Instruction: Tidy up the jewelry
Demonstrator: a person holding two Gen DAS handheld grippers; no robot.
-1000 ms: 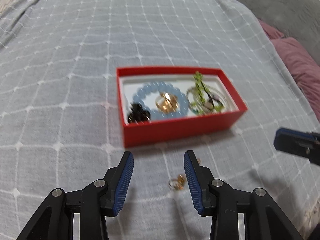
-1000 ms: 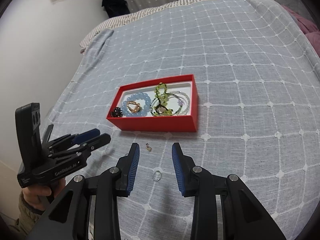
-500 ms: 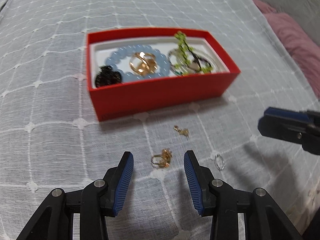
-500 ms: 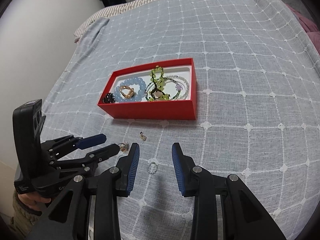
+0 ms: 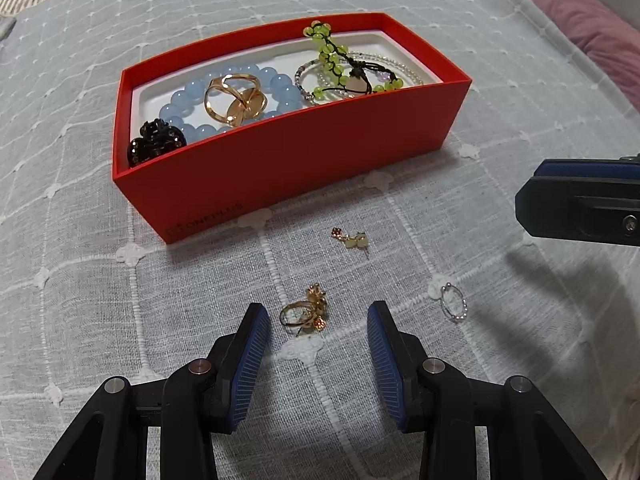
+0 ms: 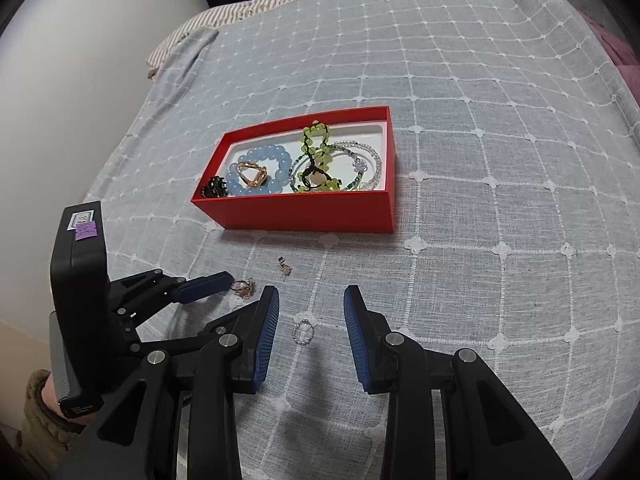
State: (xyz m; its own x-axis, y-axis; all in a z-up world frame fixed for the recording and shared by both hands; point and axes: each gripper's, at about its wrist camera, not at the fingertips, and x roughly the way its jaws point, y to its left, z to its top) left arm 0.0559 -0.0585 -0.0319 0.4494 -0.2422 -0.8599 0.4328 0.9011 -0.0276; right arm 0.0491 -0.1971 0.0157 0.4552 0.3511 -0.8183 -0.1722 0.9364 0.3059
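Note:
A red box (image 5: 304,160) (image 6: 304,212) on the grey bedspread holds a blue bead bracelet (image 5: 276,84), a gold ring (image 5: 234,100), a black brooch (image 5: 154,146) and green bead bracelets (image 5: 340,64). Three loose pieces lie in front of it: a gold flower ring (image 5: 306,312) (image 6: 243,288), a small earring (image 5: 352,239) (image 6: 284,266) and a thin beaded ring (image 5: 454,303) (image 6: 303,332). My left gripper (image 5: 316,316) is open, low over the gold flower ring between its fingers. My right gripper (image 6: 310,300) is open, just above the beaded ring.
The checked grey bedspread (image 6: 480,160) covers the whole bed. A white wall (image 6: 60,100) runs along the left. Purple pillows (image 5: 592,28) lie at the far right. A striped sheet edge (image 6: 260,4) shows at the head of the bed.
Both grippers have moved down and forward toward the loose jewelry. The left now brackets the gold flower ring. The right has closed in on the beaded ring. Both stay open.

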